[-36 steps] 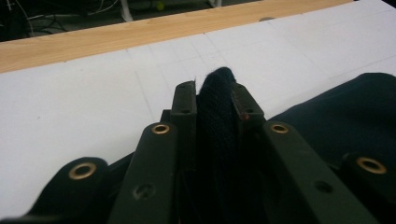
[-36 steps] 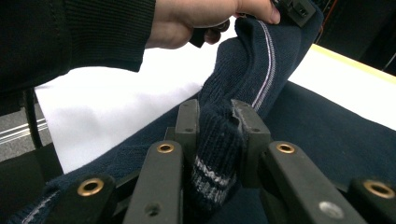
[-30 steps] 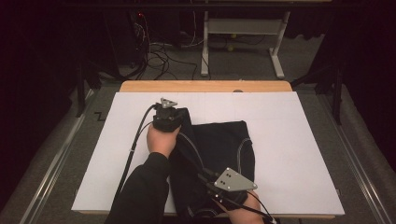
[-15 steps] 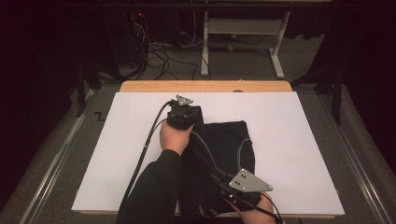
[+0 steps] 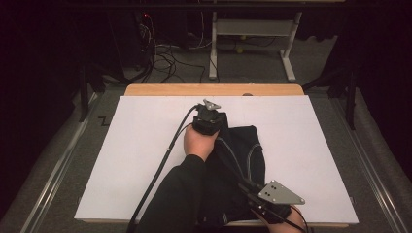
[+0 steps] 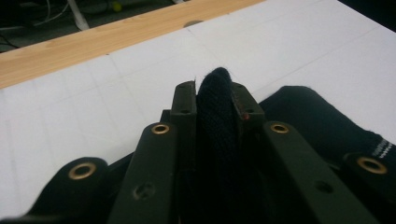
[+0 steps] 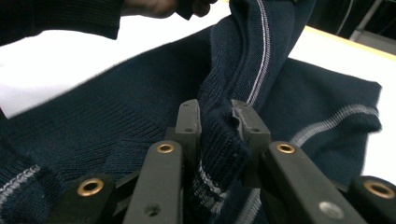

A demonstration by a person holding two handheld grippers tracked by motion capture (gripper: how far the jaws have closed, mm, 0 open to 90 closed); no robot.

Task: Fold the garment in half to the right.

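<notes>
A dark navy knitted garment with pale stripes lies on the white table cover, partly folded over. My left gripper holds its far edge; in the left gripper view both jaws pinch a thick fold of the dark knit. At the table's front edge, my right gripper is shut on the garment's near part; the right gripper view shows a ribbed, striped fold clamped between its jaws, with the cloth rising away from them. A dark sleeve covers the left forearm.
A wooden strip runs along the table's far edge. Behind the table are cables on the floor and a grey desk frame. White cover lies bare left and right of the garment.
Both hands have shifted to the right across the table, carrying the garment's held edges with them. The fold has moved rightward over the rest of the cloth.
</notes>
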